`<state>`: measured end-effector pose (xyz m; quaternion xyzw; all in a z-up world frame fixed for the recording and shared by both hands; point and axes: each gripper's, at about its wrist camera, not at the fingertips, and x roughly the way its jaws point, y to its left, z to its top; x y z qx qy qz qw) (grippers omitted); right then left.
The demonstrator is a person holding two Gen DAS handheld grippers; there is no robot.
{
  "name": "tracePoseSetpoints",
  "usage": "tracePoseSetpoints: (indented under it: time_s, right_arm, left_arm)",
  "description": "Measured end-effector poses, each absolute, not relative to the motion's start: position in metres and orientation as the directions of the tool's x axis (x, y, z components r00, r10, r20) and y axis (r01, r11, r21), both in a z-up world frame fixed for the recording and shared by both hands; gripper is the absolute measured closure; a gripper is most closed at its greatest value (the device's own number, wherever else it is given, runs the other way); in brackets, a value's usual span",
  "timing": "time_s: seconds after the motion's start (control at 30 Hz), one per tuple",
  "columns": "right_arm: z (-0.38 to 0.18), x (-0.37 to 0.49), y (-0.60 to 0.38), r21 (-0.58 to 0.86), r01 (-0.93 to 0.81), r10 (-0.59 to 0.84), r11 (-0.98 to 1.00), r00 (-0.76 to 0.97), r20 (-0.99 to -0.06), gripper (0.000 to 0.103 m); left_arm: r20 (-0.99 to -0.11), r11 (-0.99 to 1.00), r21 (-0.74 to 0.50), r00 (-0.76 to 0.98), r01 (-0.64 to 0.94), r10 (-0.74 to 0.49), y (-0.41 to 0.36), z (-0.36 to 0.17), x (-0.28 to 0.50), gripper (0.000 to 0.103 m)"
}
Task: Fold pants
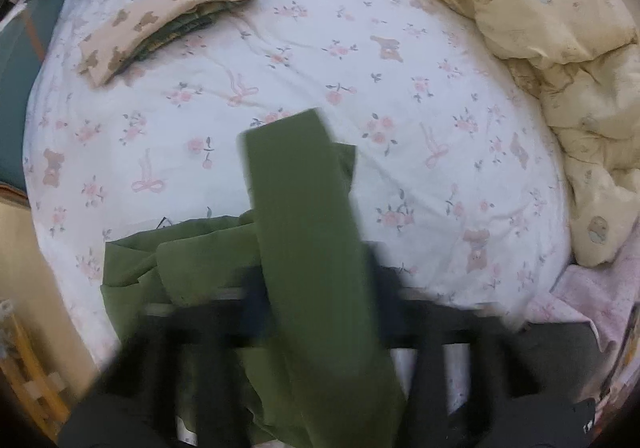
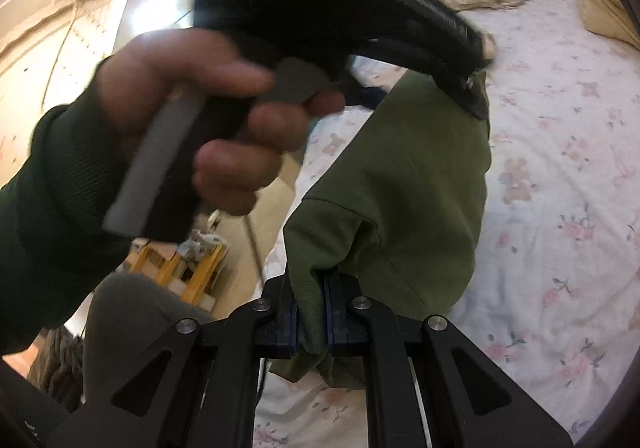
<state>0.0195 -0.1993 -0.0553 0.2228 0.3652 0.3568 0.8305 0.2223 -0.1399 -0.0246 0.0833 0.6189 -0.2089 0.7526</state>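
The bed [image 1: 320, 60] took up nearly everything, covered in a white sheet with pink flowers and little bears. A rumpled cream duvet [image 1: 560, 68] was heaped along the far-right side, and a folded stack with a bear-print piece on top [image 1: 168, 12] sat at the far left, well apart from the action.

The olive-green pants [image 2: 400, 184] were mostly off the mattress, strung up between the two tools with the rest [image 1: 180, 260] bunched on the near edge of the bed.

The right gripper [image 2: 312, 324] had its jaws closed tight on a thick hem or waistband edge, cloth squeezed between the blue pads. The left gripper [image 1: 320, 312] was badly motion-blurred in its own camera; a long green strip ran up between its fingers, and from the right wrist view its tip [image 2: 472, 88] looked pinched onto the upper edge of the fabric, so probably clamped, though that's a bit of a guess. The person's hand [image 2: 224, 120] was wrapped round that tool's handle.

What could've gone wrong from there: the fabric was hanging twisted and uneven, so laying it down like that would likely bake in a crooked fold. The bunched part near the edge could also have dragged off the bed if pulled too fast.
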Motion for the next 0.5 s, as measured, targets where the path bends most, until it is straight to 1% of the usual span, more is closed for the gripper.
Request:
tracePoseSetpoints:
  time_s: [0.03,0.07,0.17,0.27,0.33,0.37,0.43,0.47,0.5]
  right_arm:
    - [-0.054,0.018,-0.196,0.625,-0.441,0.759,0.644,0.471,-0.45,0.093]
    - [-0.053,0.018,-0.193,0.618,-0.454,0.763,0.642,0.461,-0.453,0.093]
    - [-0.05,0.013,-0.183,0.618,-0.475,0.777,0.627,0.446,-0.445,0.093]
    - [-0.045,0.008,-0.171,0.619,-0.483,0.784,0.619,0.428,-0.45,0.087]
    - [-0.044,0.008,-0.166,0.668,-0.468,0.814,0.578,0.387,-0.433,0.074]
    - [-0.042,0.008,-0.164,0.693,-0.47,0.835,0.547,0.364,-0.412,0.069]
    - [-0.036,0.007,-0.163,0.701,-0.483,0.85,0.524,0.351,-0.394,0.045]
    - [-0.032,0.008,-0.165,0.699,-0.484,0.848,0.525,0.363,-0.386,0.04]
    - [-0.032,0.011,-0.165,0.693,-0.48,0.84,0.537,0.378,-0.389,0.04]
  left_arm:
    - [-0.965,0.896,-0.132,0.151,0.424,-0.213,-0.138,-0.022,0.221,0.092]
    - [-0.962,0.888,-0.131,0.16,0.441,-0.221,-0.129,-0.017,0.218,0.095]
    - [-0.954,0.876,-0.126,0.187,0.466,-0.236,-0.101,-0.004,0.213,0.096]
    - [-0.951,0.892,-0.136,0.197,0.431,-0.24,-0.062,0.0,0.214,0.096]
    - [-0.949,0.911,-0.143,0.207,0.387,-0.237,-0.029,-0.004,0.214,0.096]
    - [-0.945,0.922,-0.17,0.207,0.349,-0.253,-0.007,-0.008,0.215,0.096]
    - [-0.941,0.932,-0.207,0.202,0.296,-0.273,0.021,-0.015,0.217,0.096]
    - [-0.941,0.939,-0.219,0.198,0.264,-0.275,0.039,-0.022,0.218,0.096]
    - [-0.943,0.944,-0.218,0.198,0.246,-0.269,0.047,-0.027,0.218,0.096]
